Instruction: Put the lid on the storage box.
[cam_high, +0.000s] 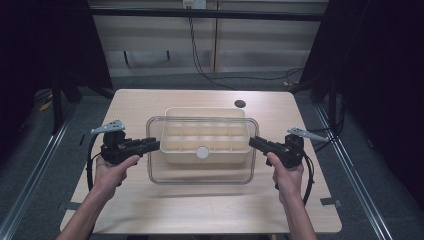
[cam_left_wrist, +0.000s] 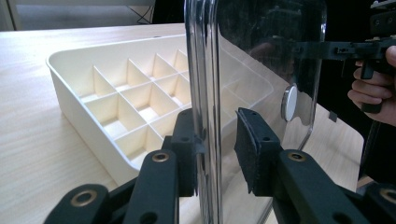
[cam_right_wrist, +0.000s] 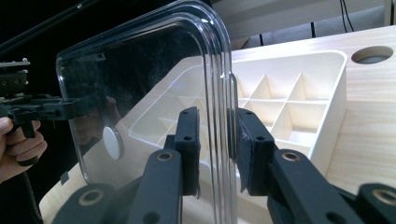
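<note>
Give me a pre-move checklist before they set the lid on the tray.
1. Left gripper on lid edge: one finger touches, the other stands off. Not ok.
2. Right gripper on opposite edge: fingers straddle it, contact unclear. Cannot tell.
3. Lid over tray: offset toward the person, far compartments uncovered. Not ok.
4. Lid level: looks level in the high view. Ok.
5. Tray compartments empty, nothing sticking up. Ok.
6. Knob intact on lid. Ok.

Glossy clear plastic lid (cam_high: 202, 176) (smudged), matt cream plastic tray (cam_high: 206, 155)
</note>
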